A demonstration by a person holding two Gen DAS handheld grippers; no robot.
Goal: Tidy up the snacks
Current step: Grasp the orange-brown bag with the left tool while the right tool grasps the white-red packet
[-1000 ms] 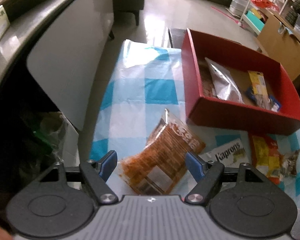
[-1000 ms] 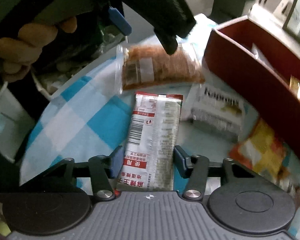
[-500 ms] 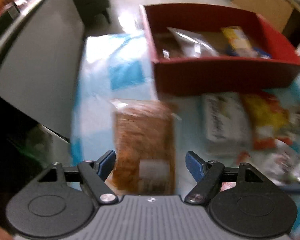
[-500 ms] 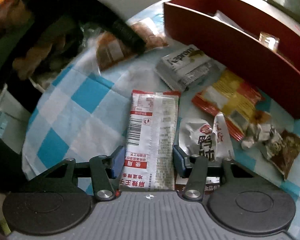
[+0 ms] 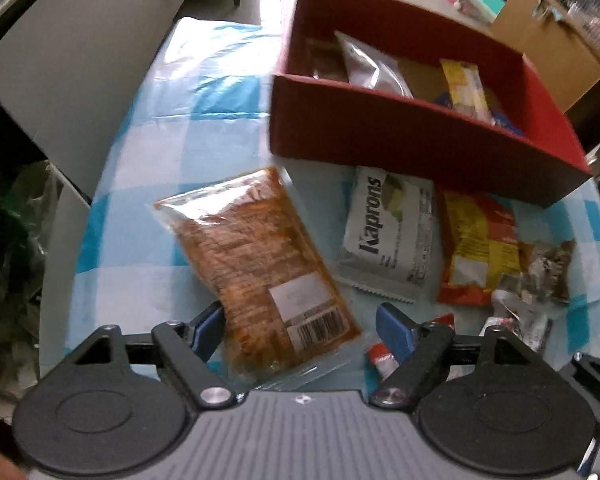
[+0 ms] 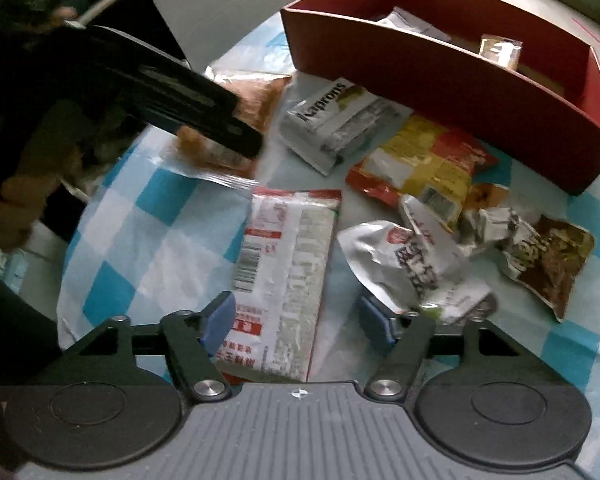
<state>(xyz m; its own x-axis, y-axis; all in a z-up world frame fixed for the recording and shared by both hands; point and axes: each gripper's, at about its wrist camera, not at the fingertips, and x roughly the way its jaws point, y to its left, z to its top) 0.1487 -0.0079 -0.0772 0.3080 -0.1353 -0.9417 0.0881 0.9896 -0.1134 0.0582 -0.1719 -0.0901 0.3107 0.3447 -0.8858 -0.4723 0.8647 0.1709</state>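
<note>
A clear bag of orange-brown snacks (image 5: 256, 264) lies on the blue checked cloth. My left gripper (image 5: 300, 330) is open, its jaws on either side of the bag's near end. The bag also shows in the right wrist view (image 6: 244, 120), partly hidden by the left gripper body (image 6: 172, 96). My right gripper (image 6: 298, 320) is open over a long red-and-white packet (image 6: 284, 276) that lies between its jaws. The red box (image 5: 400, 136) holds several packets; it also shows in the right wrist view (image 6: 460, 76).
A grey Kaprons packet (image 5: 388, 236), a yellow-red packet (image 5: 476, 240) and crumpled wrappers (image 6: 412, 260) lie in front of the box. The table edge (image 5: 60, 264) drops off at the left beside a white cabinet (image 5: 80, 60). A brown packet (image 6: 552, 264) lies at right.
The left gripper has swung and come down over the orange bag, which now lies between its jaws. The right gripper has drawn back and its jaws have opened wider around the red-and-white packet.
</note>
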